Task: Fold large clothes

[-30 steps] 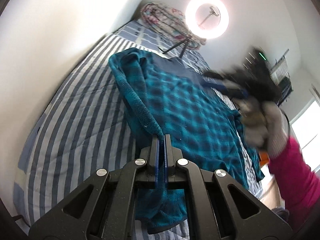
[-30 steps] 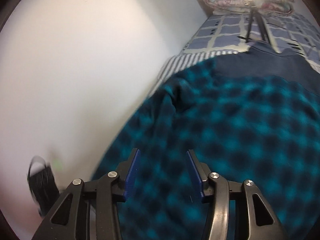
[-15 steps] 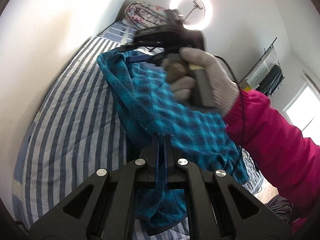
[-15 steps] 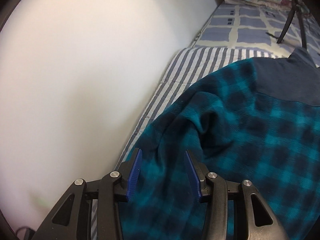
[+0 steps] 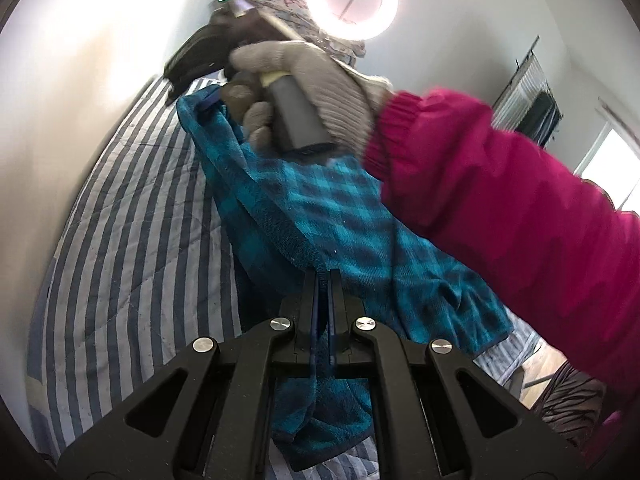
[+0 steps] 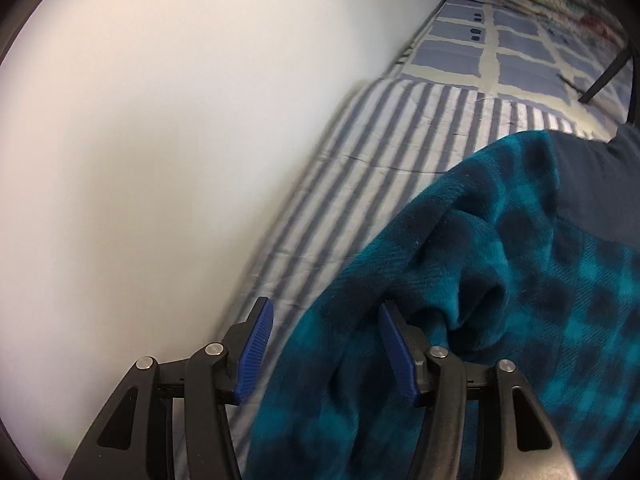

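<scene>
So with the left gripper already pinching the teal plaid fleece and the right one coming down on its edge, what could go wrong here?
1. The right gripper is closing over a bunched fold of the teal plaid fleece garment; it may catch several layers.
2. The left gripper pinches only a thin hem, which could slip.
3. The edge lies near the striped bedsheet; the gripper might snag it too.

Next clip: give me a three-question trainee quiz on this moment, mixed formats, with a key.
1. True or false: the left tongs are shut on the teal plaid fleece garment.
2. What covers the blue-and-white striped bed's far end? A) patchwork-patterned sheet B) a towel C) bare wood
3. Fill in: the right tongs straddle the fleece's ____ edge.

Key: 1 true; 2 A; 3 folded. The right tongs' jaws are closing, pads not yet pressing.
</scene>
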Demonstrator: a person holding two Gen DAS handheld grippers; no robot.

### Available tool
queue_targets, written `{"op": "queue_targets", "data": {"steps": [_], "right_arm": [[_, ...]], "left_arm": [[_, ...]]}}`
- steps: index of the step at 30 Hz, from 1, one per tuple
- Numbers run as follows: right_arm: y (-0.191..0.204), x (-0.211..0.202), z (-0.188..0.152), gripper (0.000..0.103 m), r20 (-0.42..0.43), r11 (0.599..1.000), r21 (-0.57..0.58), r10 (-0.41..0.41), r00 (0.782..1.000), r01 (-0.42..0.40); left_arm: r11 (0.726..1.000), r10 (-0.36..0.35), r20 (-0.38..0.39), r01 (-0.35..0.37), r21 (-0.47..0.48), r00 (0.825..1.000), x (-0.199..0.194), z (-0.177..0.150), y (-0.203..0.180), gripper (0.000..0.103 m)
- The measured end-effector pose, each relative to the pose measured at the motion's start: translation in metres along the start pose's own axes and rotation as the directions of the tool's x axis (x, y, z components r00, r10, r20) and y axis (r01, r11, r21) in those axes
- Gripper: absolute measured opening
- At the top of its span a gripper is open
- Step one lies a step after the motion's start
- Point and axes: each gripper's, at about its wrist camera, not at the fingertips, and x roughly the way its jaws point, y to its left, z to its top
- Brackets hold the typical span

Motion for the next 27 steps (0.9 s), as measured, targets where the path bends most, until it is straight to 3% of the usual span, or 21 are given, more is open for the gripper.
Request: {"op": "queue_targets", "data": {"steps": [2, 8, 16, 17, 18, 20, 22, 27], "right_arm": [[-0.002, 0.001, -0.003, 0.012, -0.004, 0.999, -0.018, -0.033, 0.999, 0.033], [-0.048, -0.047, -0.012, 0.006, 0.088, 0.997, 0.040, 0.060, 0.994, -0.063], [-0.156, -0.085, -0.056, 0.005, 0.161, 0.967, 0.226, 0.085, 0.983, -0.120], [-0.168, -0.083, -0.064, 0.005, 0.158, 0.961, 0.251, 0.075, 0.985, -0.113], [-0.180, -0.077, -0.063, 0.006, 0.154, 0.959, 0.264, 0.066, 0.986, -0.106], [-0.197, -0.066, -0.077, 0.016, 0.116, 0.951, 0.303, 0.028, 0.993, -0.062], [-0.210, -0.059, -0.091, 0.028, 0.086, 0.939, 0.340, 0.019, 0.996, -0.047], [-0.210, -0.076, -0.124, 0.034, 0.083, 0.958, 0.287, 0.003, 0.997, -0.026]], "left_arm": [[1.000, 0.002, -0.006, -0.001, 0.011, 1.000, 0.003, -0.001, -0.004, 0.001], [0.999, -0.025, -0.030, 0.026, 0.029, 0.999, 0.012, -0.005, -0.016, 0.001], [0.994, -0.074, -0.107, 0.082, 0.076, 0.991, 0.025, -0.008, -0.047, 0.003], [0.993, -0.078, -0.119, 0.088, 0.083, 0.990, 0.025, -0.008, -0.050, 0.013], [0.991, -0.087, -0.128, 0.099, 0.087, 0.988, 0.023, -0.010, -0.054, 0.031], [0.992, -0.093, -0.116, 0.102, 0.071, 0.989, 0.016, -0.012, -0.056, 0.044], [0.995, -0.081, -0.109, 0.086, 0.048, 0.991, 0.006, -0.015, -0.048, 0.044], [0.995, -0.015, -0.074, 0.007, -0.100, 0.997, -0.018, -0.022, 0.000, 0.044]]}}
